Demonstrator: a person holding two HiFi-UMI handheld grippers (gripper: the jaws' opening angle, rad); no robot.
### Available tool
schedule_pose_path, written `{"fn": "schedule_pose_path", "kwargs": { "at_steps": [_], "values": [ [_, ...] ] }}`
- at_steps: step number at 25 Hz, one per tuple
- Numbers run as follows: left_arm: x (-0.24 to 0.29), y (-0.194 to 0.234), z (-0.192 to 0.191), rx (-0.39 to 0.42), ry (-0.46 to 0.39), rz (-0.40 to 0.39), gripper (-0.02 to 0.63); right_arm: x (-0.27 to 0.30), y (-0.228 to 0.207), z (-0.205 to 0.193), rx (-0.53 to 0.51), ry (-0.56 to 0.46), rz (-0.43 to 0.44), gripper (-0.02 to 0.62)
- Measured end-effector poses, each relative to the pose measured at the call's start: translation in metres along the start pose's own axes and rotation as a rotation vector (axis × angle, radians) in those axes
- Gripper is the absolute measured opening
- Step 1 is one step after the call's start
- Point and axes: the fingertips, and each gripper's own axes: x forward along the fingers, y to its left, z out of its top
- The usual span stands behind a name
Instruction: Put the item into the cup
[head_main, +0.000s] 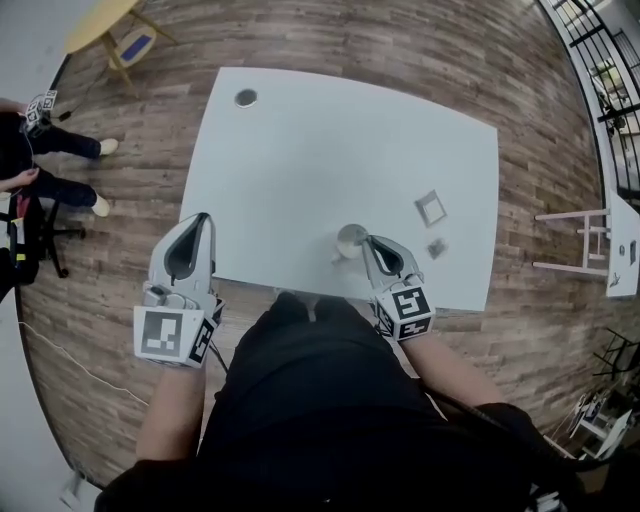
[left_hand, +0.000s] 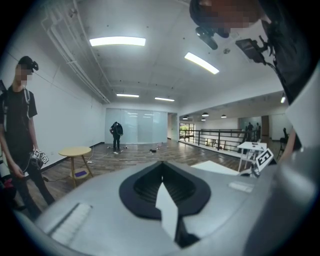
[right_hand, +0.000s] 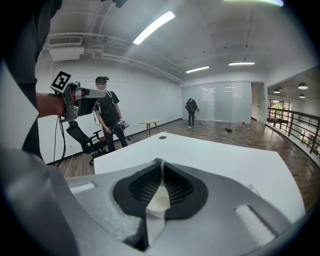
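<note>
A small pale cup (head_main: 349, 240) stands near the front edge of the white table (head_main: 330, 150). My right gripper (head_main: 368, 240) has its tips at the cup's right rim. In the right gripper view its jaws (right_hand: 160, 162) meet at the tips, and the cup (right_hand: 159, 197) shows through the gap behind them. A flat square item (head_main: 431, 208) and a small dark item (head_main: 437, 248) lie to the right of the cup. My left gripper (head_main: 205, 218) hovers at the table's front left corner, jaws (left_hand: 161, 165) closed on nothing.
A round grey disc (head_main: 246, 97) lies at the table's far left corner. A person (right_hand: 107, 117) and an office chair (head_main: 40, 240) are to the left, a yellow side table (head_main: 100, 25) beyond. A pale rack (head_main: 585, 240) stands right of the table.
</note>
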Motion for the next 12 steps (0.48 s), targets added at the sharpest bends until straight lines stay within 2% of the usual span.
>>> {"fn": "schedule_pose_path", "kwargs": {
  "at_steps": [12],
  "values": [
    [0.003, -0.003, -0.010, -0.012, 0.034, 0.002, 0.000, 0.003, 0.002, -0.015, 0.033, 0.028, 0.017, 0.018]
  ]
}}
